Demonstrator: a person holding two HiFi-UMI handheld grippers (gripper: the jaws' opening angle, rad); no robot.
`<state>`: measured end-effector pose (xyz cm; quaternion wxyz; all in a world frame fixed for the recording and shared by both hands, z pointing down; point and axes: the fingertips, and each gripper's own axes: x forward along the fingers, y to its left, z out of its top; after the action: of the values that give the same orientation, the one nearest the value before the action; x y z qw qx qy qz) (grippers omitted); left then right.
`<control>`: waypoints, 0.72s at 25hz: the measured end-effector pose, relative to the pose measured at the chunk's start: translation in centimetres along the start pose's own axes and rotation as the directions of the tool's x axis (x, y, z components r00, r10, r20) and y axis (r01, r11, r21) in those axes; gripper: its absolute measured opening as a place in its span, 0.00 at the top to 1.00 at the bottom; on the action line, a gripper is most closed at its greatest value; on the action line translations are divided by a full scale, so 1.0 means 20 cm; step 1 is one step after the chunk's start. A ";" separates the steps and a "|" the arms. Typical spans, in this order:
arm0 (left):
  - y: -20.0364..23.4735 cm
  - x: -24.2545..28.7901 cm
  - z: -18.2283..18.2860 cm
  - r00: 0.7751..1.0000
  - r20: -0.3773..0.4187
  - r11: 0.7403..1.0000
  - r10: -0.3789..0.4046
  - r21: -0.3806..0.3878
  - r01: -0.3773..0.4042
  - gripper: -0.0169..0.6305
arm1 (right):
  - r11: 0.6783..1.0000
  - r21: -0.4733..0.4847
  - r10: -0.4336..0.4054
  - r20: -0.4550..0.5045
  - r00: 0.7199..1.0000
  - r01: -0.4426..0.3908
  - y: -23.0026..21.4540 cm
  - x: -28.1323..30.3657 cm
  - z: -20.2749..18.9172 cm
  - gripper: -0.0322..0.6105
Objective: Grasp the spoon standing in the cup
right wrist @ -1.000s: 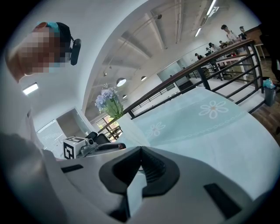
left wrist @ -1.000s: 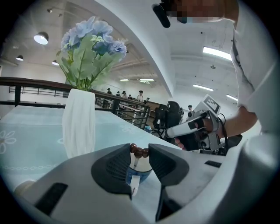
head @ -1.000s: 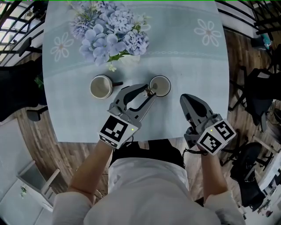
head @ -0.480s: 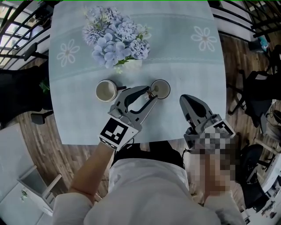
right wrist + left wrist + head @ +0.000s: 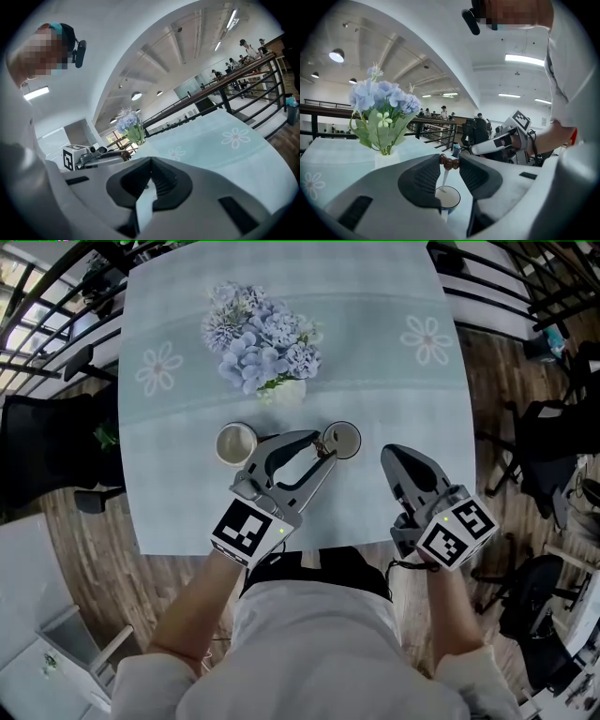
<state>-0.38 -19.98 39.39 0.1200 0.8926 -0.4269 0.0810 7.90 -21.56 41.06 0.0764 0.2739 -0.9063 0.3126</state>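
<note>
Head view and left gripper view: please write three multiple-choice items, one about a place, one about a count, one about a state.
1. In the head view, the cup with the spoon stands: A) right of the other cup; B) left of it; C) inside it.
2. Cups on the table: A) one; B) two; C) three.
3. The left gripper is: A) open, empty; B) shut on a cup's rim; C) shut on the spoon's handle.
Answers: A, it stands further right; B, two rims show; C, the jaws pinch the brown handle.
</note>
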 end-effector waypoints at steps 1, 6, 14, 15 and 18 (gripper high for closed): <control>-0.01 -0.01 0.03 1.000 0.007 1.000 -0.001 0.005 0.001 0.76 | 1.000 -0.004 0.002 0.004 1.000 -0.002 0.01 0.00 0.01 0.92; -0.03 -0.04 0.13 1.000 0.028 0.999 -0.012 0.043 0.010 0.76 | 1.000 -0.022 0.008 0.024 1.000 -0.008 0.05 -0.01 0.07 0.92; -0.08 -0.14 0.25 0.998 0.060 0.998 -0.022 0.063 0.018 0.76 | 0.999 -0.039 0.013 0.056 0.998 -0.011 0.15 -0.05 0.14 0.92; -0.08 -0.15 0.26 0.998 0.062 0.998 -0.022 0.067 0.018 0.76 | 0.999 -0.041 0.014 0.060 0.998 -0.012 0.16 -0.05 0.14 0.92; -0.08 -0.20 0.28 0.997 0.072 0.997 -0.018 0.074 0.012 0.76 | 0.998 -0.052 0.020 0.071 0.997 -0.017 0.20 -0.05 0.16 0.92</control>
<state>-1.40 -17.64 32.72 0.0723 0.9019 -0.4210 0.0634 6.52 -20.37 36.17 0.0481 0.2744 -0.9188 0.2798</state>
